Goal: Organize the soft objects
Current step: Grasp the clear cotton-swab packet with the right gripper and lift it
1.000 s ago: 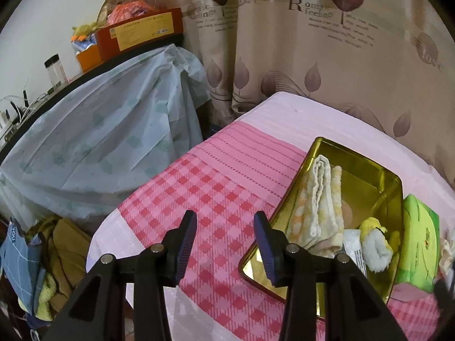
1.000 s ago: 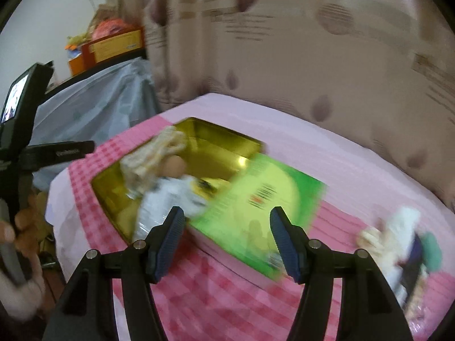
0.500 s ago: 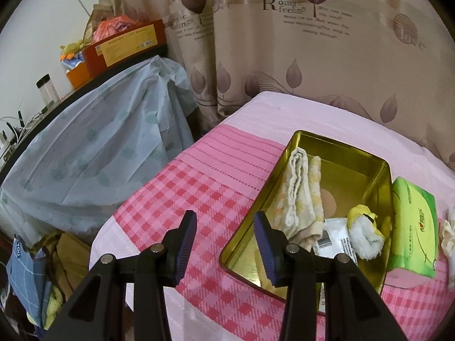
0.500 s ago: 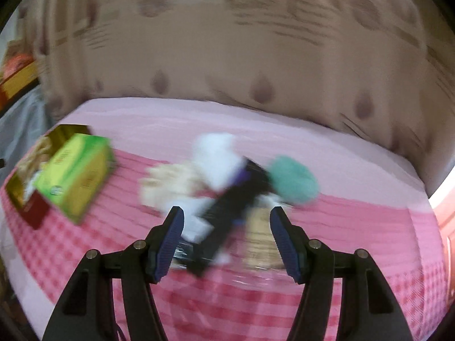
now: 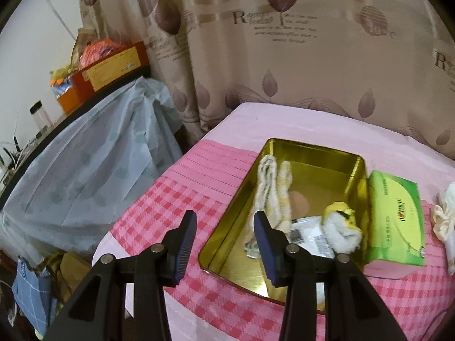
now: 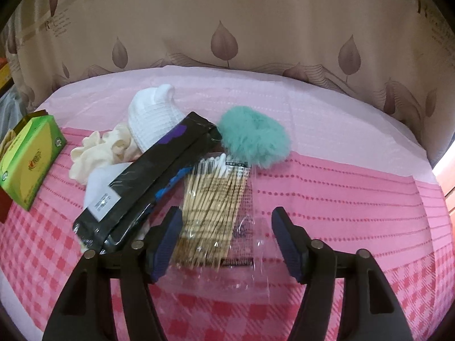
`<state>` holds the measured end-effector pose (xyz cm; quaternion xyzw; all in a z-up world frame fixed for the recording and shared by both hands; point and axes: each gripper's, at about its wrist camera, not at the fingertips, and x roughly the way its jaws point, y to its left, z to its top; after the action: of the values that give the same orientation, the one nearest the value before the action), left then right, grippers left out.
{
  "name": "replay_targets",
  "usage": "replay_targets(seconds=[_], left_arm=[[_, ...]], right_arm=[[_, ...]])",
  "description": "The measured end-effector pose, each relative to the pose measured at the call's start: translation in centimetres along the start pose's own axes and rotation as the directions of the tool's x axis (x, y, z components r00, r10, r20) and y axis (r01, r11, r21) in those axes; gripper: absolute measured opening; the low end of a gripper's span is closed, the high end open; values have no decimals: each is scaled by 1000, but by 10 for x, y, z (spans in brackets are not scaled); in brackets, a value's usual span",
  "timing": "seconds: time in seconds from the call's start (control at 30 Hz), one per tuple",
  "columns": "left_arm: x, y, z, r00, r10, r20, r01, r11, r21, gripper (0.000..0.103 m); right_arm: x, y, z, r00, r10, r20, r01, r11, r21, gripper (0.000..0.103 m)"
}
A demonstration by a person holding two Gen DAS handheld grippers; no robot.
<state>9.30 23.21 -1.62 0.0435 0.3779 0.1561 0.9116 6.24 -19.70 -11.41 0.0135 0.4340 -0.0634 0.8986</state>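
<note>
You're hovering right gripper (image 6: 224, 241), fingers spread, over swab packet (image 6: 213, 199); left gripper (image 5: 224, 238) spread, idling. Next: pinching packet, carrying toward tin (image 5: 310, 147).

One gold tin (image 5: 359, 170), two scrunchies (image 6: 255, 141), one tissue pack (image 5: 396, 213).

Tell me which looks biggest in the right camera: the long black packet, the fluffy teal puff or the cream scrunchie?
1. Long black packet, though it lies nearer the camera, which may flatter it.
2. Fluffy teal puff.
3. Cream scrunchie, partly hidden, so puff and scrunchie could be closer in size.
</note>
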Motion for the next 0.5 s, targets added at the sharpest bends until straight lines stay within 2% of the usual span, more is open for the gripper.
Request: replay_targets(seconds=[0.23, 0.33, 0.5], left_arm=[[-24, -41, 0, 998, -61, 27, 58, 994, 97, 47], [-32, -66, -1, 991, -134, 6, 132, 983, 125, 47], [-44, -113, -4, 974, -224, -18, 223, 956, 189, 47]], right_arm=[[21, -3, 7, 999, 46, -13, -46, 999, 20, 66], [28, -2, 9, 999, 48, -16, -47, 999, 9, 67], [24, 1, 7, 998, 56, -6, -56, 998, -28, 42]])
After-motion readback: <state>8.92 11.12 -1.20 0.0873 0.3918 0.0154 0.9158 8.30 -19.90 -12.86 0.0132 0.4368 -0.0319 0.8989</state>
